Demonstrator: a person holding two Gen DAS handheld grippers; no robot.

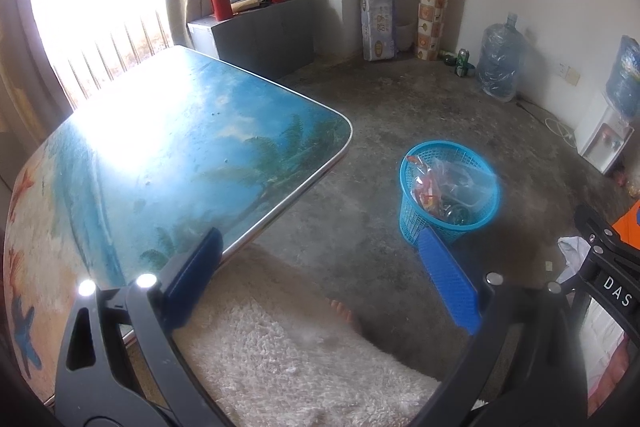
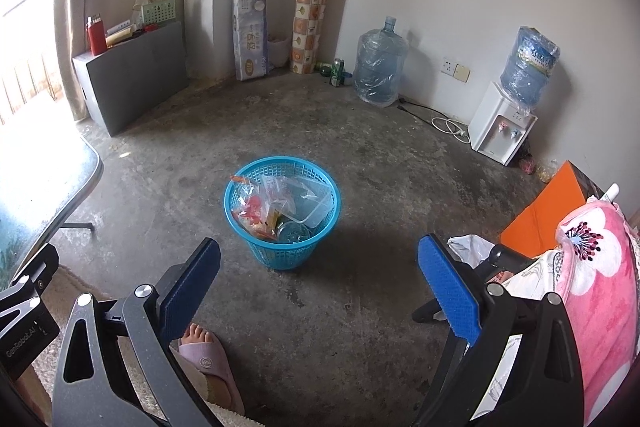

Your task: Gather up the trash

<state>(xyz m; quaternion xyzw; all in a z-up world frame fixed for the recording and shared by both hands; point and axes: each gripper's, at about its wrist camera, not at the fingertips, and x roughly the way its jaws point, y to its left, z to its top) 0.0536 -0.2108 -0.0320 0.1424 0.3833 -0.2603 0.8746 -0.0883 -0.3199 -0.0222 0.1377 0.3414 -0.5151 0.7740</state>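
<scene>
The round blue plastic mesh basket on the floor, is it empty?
No, the round blue plastic mesh basket already holds crumpled clear plastic bags, colourful wrappers and a clear plastic container.

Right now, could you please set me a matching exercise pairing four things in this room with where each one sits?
Things:
1. blue basket
2. red flask
3. wrapped water bottle
4. green can

Places:
A. on the white dispenser
B. on the grey cabinet by the curtain
C. mid-floor, holding plastic trash
D. on the floor by the wall, beside the big water jug

Pairs: 1-C, 2-B, 3-A, 4-D
</scene>
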